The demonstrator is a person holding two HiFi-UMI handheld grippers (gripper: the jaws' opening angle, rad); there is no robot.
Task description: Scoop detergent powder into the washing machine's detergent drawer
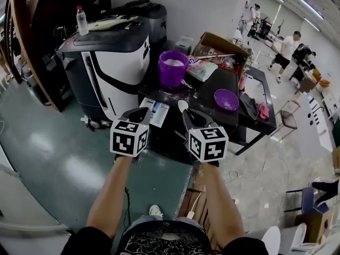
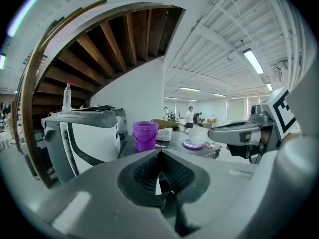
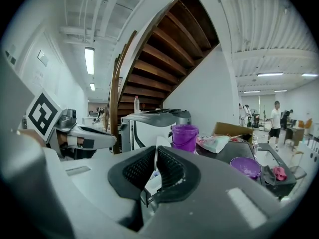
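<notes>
As right hand-held gripper [image 1: 186, 113] grips scoop [image 1: 182, 105] — bucket [image 1: 173, 69] beyond

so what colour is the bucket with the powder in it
Purple. The bucket holds white powder, and the head view shows it best.

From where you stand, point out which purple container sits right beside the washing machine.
The tall purple bucket with white powder inside, at the table corner next to the washing machine. The shallow purple bowl lies farther right on the table.
</notes>
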